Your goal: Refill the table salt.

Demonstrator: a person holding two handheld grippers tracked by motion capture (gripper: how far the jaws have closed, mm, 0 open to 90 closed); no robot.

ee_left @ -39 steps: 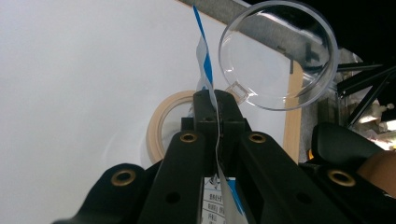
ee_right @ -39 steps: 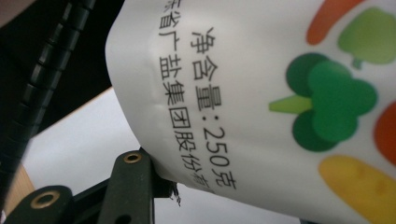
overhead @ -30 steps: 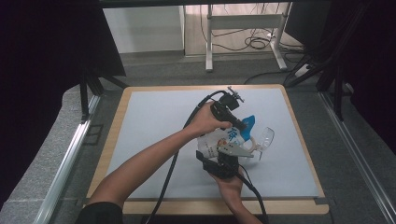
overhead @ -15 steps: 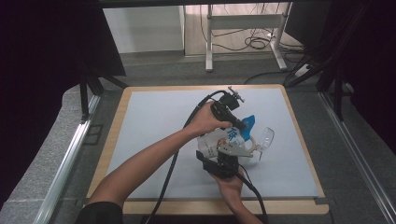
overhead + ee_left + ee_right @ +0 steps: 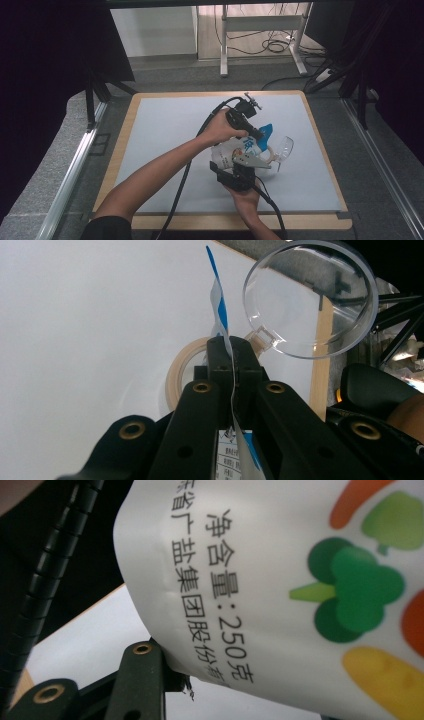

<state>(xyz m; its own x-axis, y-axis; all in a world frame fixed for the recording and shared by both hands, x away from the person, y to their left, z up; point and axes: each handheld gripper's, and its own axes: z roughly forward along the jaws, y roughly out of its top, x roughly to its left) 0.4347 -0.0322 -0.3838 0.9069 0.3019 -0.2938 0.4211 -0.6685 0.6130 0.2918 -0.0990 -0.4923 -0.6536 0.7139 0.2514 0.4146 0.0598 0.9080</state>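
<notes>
A white pouch (image 5: 235, 150) with printed vegetables and a blue top edge (image 5: 265, 132) is held above the middle of the mat. My left gripper (image 5: 258, 135) comes in from the left and is shut on the pouch's thin blue-and-white top edge (image 5: 220, 315). In the left gripper view the left gripper (image 5: 232, 357) has that edge pinched flat between its jaws. My right gripper (image 5: 245, 162) comes up from the near side and is shut on the pouch's body. In the right gripper view the pouch (image 5: 280, 580) presses on one finger (image 5: 143, 675); the other is hidden.
A clear round plastic cup (image 5: 283, 147) (image 5: 310, 295) lies just right of the pouch, beside a ring of tape (image 5: 181, 371). The grey mat (image 5: 165, 130) sits on a wooden board (image 5: 126, 120). Cables trail from both grippers toward the near edge.
</notes>
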